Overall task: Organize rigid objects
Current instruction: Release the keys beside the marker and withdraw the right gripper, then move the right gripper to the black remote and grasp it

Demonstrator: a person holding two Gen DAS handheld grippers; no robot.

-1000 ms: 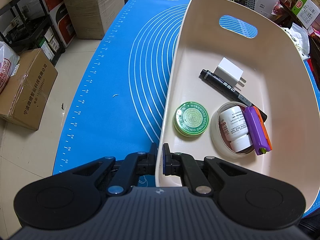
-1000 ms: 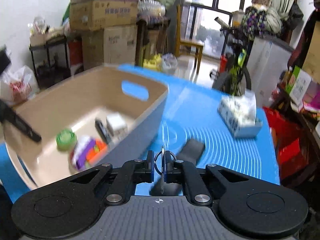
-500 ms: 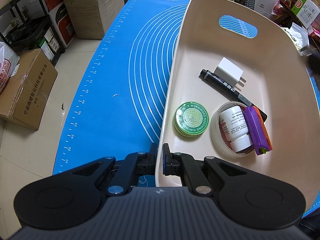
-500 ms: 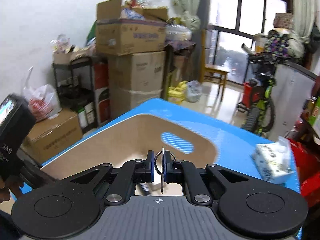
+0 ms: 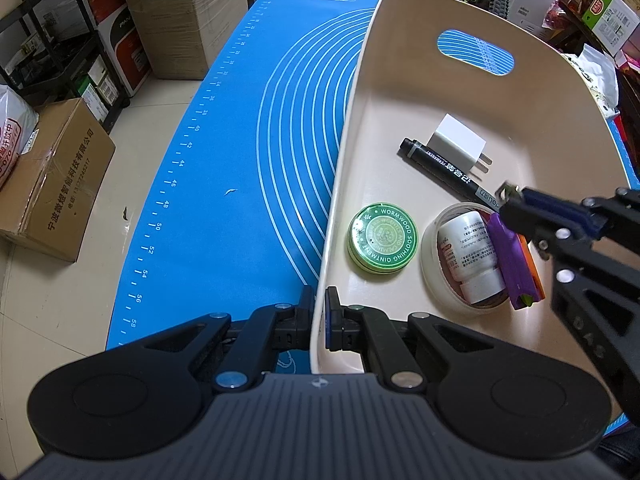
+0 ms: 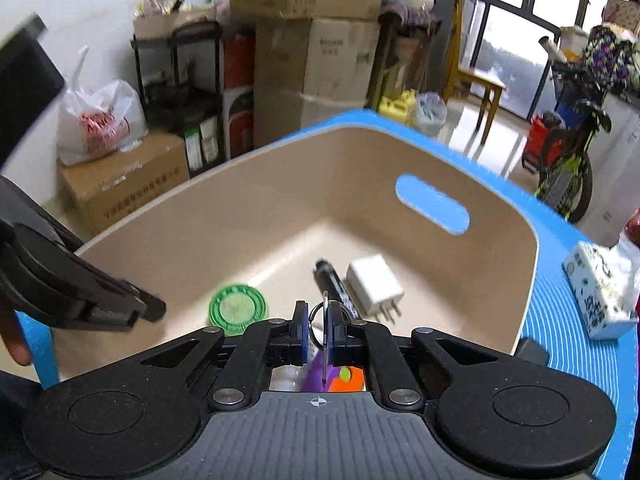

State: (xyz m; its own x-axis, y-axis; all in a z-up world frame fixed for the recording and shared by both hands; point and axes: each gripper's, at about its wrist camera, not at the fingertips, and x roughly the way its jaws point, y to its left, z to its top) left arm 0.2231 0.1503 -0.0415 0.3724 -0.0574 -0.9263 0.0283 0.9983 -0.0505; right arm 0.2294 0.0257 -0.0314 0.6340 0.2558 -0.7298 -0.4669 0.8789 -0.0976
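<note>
Left gripper [image 5: 319, 322] fingers clamp the beige plastic bin's [image 5: 560, 92] near wall; right gripper [image 6: 318, 334] above bin interior, fingers pinching a flat key on metal ring [image 6: 323, 332], seen clearly only in right wrist view.

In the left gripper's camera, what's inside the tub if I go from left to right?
Green ointment tin → white bottle → purple and orange toy → right gripper, holding a key.

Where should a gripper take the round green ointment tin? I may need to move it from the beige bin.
Grip the round green ointment tin across its rim, coming straight down from above. It lies flat, lid up, on the beige bin floor, with bare floor around its low sides.
</note>
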